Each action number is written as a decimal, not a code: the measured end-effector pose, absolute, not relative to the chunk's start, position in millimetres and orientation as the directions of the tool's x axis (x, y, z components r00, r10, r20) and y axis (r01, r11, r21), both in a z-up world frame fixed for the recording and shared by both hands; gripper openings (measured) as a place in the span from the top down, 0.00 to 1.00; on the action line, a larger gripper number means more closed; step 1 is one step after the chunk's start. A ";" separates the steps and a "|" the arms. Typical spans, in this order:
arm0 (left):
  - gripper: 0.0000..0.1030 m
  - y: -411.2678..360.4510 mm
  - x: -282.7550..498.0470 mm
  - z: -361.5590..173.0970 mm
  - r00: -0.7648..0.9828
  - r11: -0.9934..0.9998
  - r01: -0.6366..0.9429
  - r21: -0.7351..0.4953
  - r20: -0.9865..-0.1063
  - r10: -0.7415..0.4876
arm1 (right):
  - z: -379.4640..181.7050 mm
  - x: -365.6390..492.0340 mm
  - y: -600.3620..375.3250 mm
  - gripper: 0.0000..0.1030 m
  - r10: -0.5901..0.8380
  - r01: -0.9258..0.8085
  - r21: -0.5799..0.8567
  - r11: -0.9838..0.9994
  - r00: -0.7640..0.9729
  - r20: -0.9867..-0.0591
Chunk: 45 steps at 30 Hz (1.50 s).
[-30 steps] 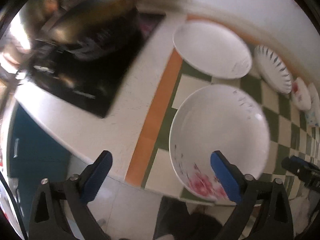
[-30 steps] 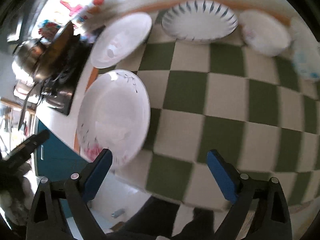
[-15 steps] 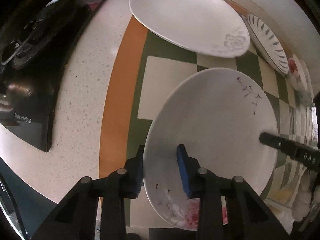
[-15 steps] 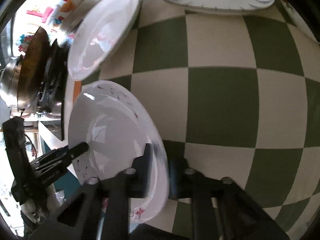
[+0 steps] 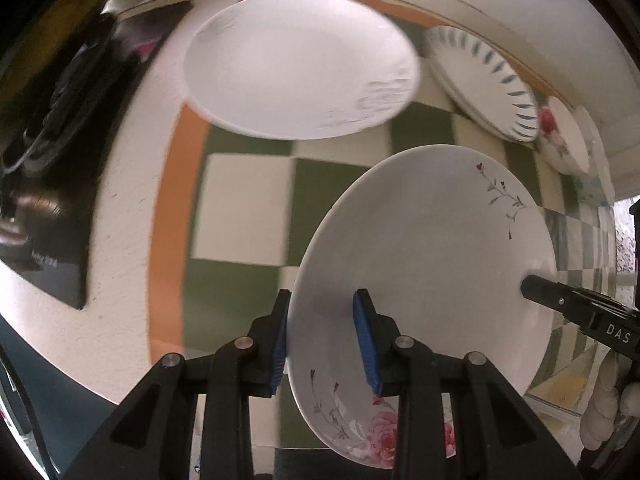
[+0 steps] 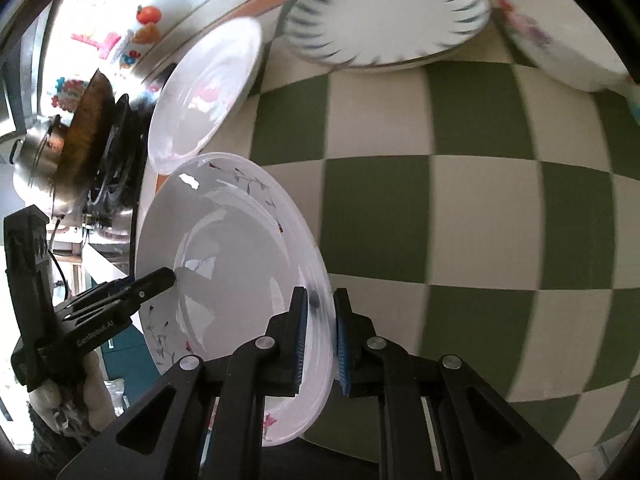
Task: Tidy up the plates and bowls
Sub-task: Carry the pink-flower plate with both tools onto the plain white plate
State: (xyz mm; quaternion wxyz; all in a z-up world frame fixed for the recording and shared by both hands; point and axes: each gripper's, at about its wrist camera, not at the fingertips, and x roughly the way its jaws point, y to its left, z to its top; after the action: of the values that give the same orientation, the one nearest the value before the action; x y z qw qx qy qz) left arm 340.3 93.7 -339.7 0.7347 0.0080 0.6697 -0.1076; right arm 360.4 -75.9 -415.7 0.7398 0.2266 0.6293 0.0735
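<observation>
Above the checked cloth (image 6: 480,208), an empty floral plate (image 5: 432,264), opposite rims pinched by left claw (image 5: 322,340) and right claw (image 6: 320,340).

Bright daylight; glare on floral plate (image 6: 224,240); background motion-blurred (tongs sharp); strong fisheye edges.

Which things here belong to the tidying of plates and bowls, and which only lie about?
Belong to the job:
- white pink-flowered plate, gripped by left gripper and right gripper
- plain white oval plate
- blue-striped white plate
- small rose-printed white bowl

Lying about:
- dark frying pan
- black stove
</observation>
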 end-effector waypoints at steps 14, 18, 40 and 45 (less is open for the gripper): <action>0.73 20.6 337.0 -356.0 0.056 0.956 0.268 -0.122 -0.988 -0.142 | -419.6 326.3 -170.0 0.85 0.368 0.265 0.424 0.866 0.238 -0.899; 0.72 11.5 341.4 -360.8 0.051 0.957 0.270 -0.102 -0.991 -0.120 | -429.8 324.0 -183.5 0.85 0.379 0.274 0.437 0.856 0.241 -0.894; 0.72 53.2 354.0 -323.7 0.096 0.994 0.094 -0.054 -0.993 -0.063 | -428.5 334.1 -215.6 0.84 0.425 0.266 0.465 0.844 0.198 -0.884; 0.72 118.3 370.1 -265.0 0.202 0.995 -0.053 -0.080 -0.977 -0.067 | -359.1 336.2 -220.5 0.82 0.427 0.202 0.483 0.852 0.266 -0.864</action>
State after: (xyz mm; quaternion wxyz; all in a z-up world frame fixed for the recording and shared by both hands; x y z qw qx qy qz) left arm 370.1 118.3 -265.0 0.7738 -0.0477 0.6316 -0.0045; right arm 336.2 -220.5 -359.1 0.7513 0.2617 0.6012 0.0749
